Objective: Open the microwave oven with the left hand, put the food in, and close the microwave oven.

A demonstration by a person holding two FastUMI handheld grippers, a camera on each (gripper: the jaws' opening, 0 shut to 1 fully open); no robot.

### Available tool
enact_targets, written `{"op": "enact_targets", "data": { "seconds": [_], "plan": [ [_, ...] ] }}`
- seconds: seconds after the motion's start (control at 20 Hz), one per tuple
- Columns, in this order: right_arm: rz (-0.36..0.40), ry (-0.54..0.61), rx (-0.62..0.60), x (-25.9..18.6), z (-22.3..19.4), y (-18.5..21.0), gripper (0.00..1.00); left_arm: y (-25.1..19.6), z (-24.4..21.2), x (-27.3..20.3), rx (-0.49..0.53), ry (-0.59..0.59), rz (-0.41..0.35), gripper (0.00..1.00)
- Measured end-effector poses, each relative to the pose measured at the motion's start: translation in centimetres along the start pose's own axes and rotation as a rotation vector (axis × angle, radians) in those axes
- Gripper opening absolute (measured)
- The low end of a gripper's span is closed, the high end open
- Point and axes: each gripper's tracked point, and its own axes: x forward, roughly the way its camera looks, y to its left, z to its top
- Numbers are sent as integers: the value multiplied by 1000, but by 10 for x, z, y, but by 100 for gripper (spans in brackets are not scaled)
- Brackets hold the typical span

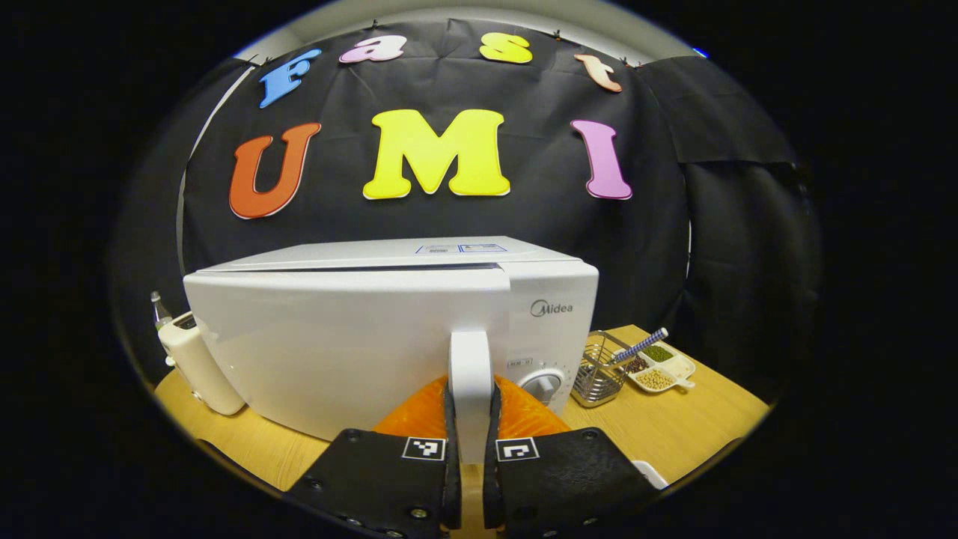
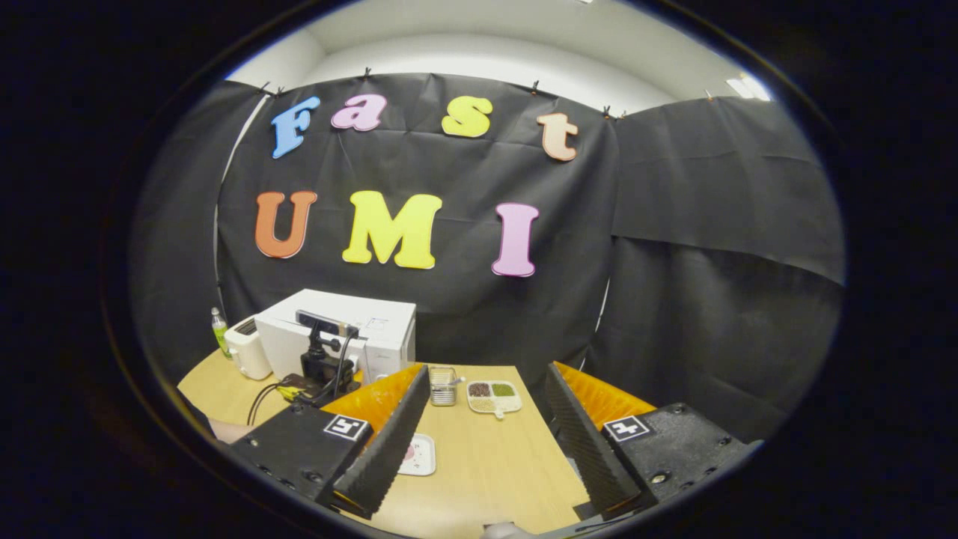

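At the bottom centre of the left gripper view, the left gripper [image 1: 471, 449] is seen clamped on the white door handle [image 1: 471, 374], both pads pressed against its sides. The door [image 1: 344, 344] of the microwave [image 1: 554, 314] is already swung a little out from the body, a dark gap showing along its top edge. For a clean opening, the handle should be drawn along the door's arc about the hinge at frame left, not straight back, so the pads are not twisted off. The gripper is held level, pointing straight at the door. In the right gripper view, the right gripper [image 2: 479, 430] hangs above the table [image 2: 486, 464], jaws wide apart and empty. A small plate [image 2: 416, 454] lies at lower centre, what is on it too small to tell.
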Motion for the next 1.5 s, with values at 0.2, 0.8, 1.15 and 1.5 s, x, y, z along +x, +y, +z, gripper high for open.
{"op": "enact_targets", "data": {
  "seconds": [0.2,0.8,1.15,1.5],
  "plan": [
    [45,6,-11,3,-4,19,100,11,-11,-60,3,-24,-79,11],
    [405,2,-5,-1,-8,147,100,102,-37,-187,13,59,100,19],
    [455,-18,-24,-15,-3,158,100,135,-30,-206,35,28,151,83],
    [493,-19,-32,-26,-4,175,100,162,-35,-231,64,33,218,89]
  ]
}}
